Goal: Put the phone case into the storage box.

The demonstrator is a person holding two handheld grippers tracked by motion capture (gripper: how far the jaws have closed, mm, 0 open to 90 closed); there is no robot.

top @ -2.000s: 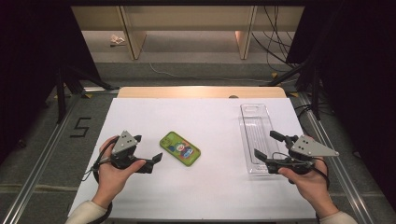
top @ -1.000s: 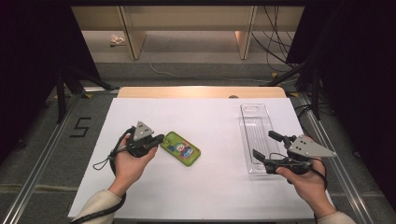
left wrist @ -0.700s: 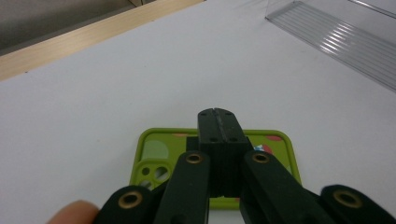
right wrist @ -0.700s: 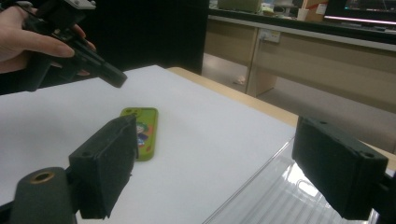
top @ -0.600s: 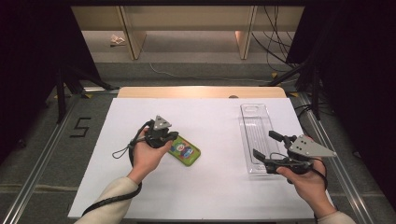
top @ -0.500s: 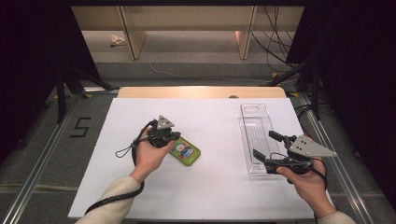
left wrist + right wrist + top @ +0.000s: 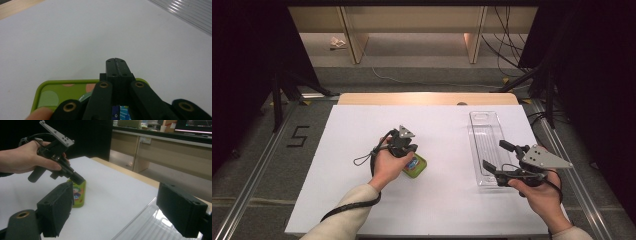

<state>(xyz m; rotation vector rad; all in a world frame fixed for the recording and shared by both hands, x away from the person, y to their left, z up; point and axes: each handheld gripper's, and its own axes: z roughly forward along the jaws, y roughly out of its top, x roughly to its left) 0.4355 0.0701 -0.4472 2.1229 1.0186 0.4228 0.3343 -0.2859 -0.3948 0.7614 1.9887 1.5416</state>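
A flat green tin (image 7: 416,166) with a cartoon print lies on the white table (image 7: 362,210) left of centre. My left gripper (image 7: 410,152) is shut with nothing between its jaws. It points down at the tin's far end (image 7: 62,91), and I cannot tell whether the tips (image 7: 115,65) touch it. The right gripper view shows that gripper's black tip (image 7: 76,178) at the top edge of the tin (image 7: 80,195). My right gripper (image 7: 495,155) stands open and empty at the near end of a clear plastic tray (image 7: 484,137), its two pads (image 7: 57,211) wide apart.
The clear ribbed tray (image 7: 150,226) runs front to back at the table's right. A wooden strip (image 7: 427,98) borders the far edge. Beyond it are a shelf unit (image 7: 412,25) and floor cables. A "5" (image 7: 298,136) is marked on the floor at left.
The left hand has carried its shut gripper rightward and lower, from the left of the table to over the green tin. The right hand has kept still.
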